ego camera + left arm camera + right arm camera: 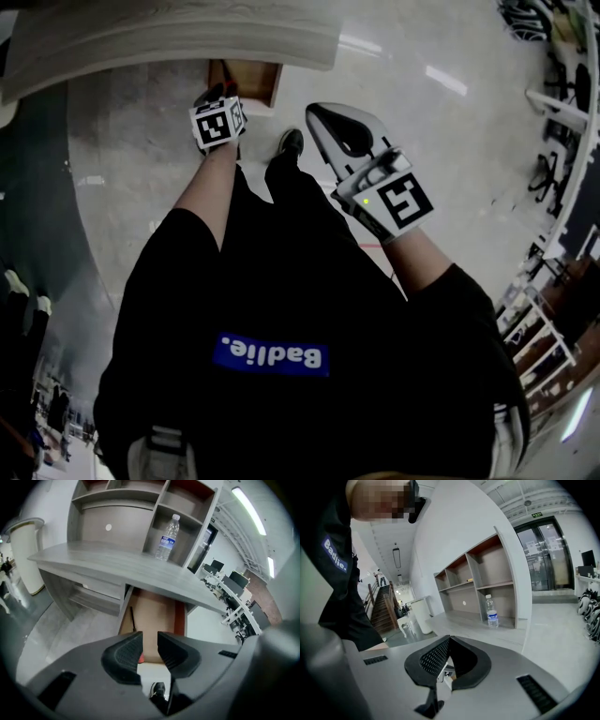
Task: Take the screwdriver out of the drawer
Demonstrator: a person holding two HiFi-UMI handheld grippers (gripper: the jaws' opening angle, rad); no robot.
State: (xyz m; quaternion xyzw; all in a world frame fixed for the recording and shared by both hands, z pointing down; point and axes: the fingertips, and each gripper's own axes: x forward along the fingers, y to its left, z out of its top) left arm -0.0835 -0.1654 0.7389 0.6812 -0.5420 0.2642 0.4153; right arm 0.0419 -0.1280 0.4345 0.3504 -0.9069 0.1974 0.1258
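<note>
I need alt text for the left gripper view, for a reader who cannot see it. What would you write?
The left gripper, its jaws apart and empty, points down at an open drawer under a grey desk. A thin dark screwdriver lies along the drawer's left side, and a water bottle stands on the desk.

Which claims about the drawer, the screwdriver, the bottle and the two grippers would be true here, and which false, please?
1. The drawer under the desk is open. True.
2. The left gripper holds the screwdriver. False: its jaws stand apart with nothing in them, and the screwdriver lies in the drawer.
3. The water bottle stands upright. True.
4. The right gripper has its jaws wide apart. False: they are together, with nothing between them.
</note>
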